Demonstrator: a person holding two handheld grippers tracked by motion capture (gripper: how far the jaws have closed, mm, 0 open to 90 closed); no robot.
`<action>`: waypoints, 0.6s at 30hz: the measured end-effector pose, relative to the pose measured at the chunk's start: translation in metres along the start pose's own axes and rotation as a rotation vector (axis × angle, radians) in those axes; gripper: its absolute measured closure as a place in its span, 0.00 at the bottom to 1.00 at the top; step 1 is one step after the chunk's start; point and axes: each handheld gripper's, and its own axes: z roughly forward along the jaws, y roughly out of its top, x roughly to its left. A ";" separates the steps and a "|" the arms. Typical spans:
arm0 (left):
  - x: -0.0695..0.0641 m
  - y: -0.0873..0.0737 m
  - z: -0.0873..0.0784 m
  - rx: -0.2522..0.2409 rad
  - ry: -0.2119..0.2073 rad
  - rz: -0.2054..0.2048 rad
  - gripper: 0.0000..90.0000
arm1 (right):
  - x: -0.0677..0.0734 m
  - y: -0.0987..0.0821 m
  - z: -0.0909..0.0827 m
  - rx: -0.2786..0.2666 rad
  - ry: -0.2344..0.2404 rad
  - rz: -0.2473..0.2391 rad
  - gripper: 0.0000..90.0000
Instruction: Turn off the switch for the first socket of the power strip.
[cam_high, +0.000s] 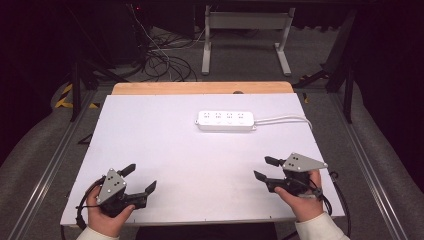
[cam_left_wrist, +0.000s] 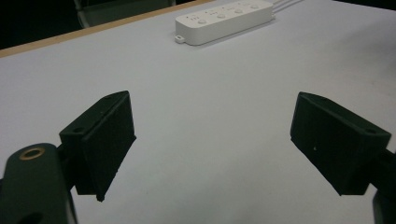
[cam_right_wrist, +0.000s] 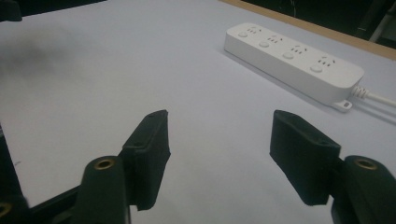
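Nothing appears started; the white power strip (cam_high: 226, 121) lies flat at the far middle of the table (cam_high: 165, 150), its cord trailing right, untouched; left gripper (cam_high: 140, 179) and right gripper (cam_high: 264, 168) rest at the near corners, well apart from it; both sets of fingers stand wide, holding nothing; no containers present.

One white power strip (cam_high: 226, 121) lies on the desk (cam_high: 165, 150), showing four socket groups and four round buttons. Two claws are over it, a left claw (cam_high: 142, 179) and a right claw (cam_high: 266, 168), each with two black jaws.
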 end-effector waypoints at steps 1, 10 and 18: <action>0.001 0.000 0.000 -0.001 0.002 0.005 0.16 | -0.002 0.007 0.003 0.002 0.003 -0.007 0.45; 0.001 0.000 -0.001 -0.001 0.000 -0.002 0.16 | -0.009 0.034 0.018 0.013 0.000 -0.024 0.47; 0.001 0.000 0.000 0.000 -0.002 -0.005 0.16 | -0.015 0.052 0.029 0.043 0.000 -0.032 0.47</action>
